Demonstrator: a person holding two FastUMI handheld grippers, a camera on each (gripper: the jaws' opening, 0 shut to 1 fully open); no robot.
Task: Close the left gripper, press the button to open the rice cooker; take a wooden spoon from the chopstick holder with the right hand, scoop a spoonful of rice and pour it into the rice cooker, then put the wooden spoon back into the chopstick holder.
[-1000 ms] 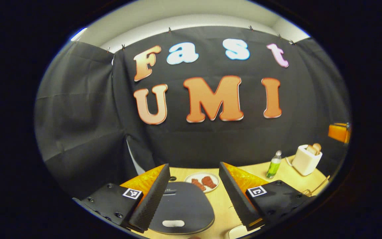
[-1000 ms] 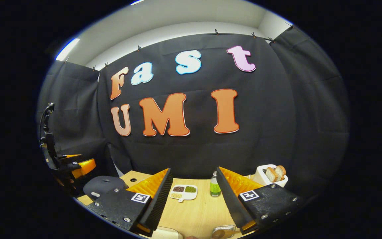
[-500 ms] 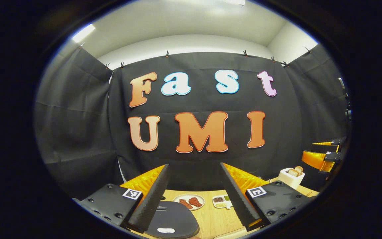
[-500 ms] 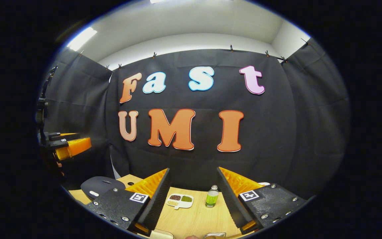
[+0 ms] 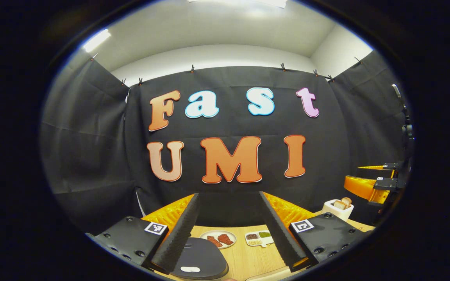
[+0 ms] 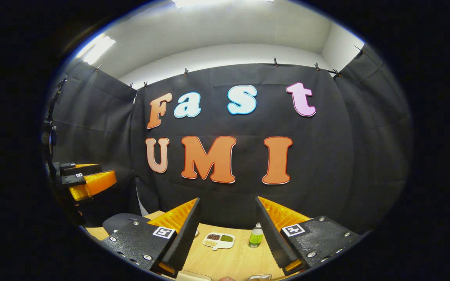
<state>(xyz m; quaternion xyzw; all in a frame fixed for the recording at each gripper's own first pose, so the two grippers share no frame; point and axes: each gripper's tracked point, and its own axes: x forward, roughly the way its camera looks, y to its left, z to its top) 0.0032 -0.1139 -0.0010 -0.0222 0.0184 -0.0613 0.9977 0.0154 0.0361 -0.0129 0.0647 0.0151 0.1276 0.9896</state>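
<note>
Since a second ago both cameras have tilted up, so less counter shows. In the left gripper view, the left hand-held gripper (image 5: 229, 230) has its fingers apart above the dark rice cooker (image 5: 199, 259), whose lid lies shut with its pale button (image 5: 190, 269) near; far right hangs the right hand-held gripper (image 5: 369, 183). In the right gripper view, that gripper's fingers also stand apart over the counter (image 6: 229, 261), holding nothing. Judging by this, no step is done: closing, pressing, scooping all remain.
</note>
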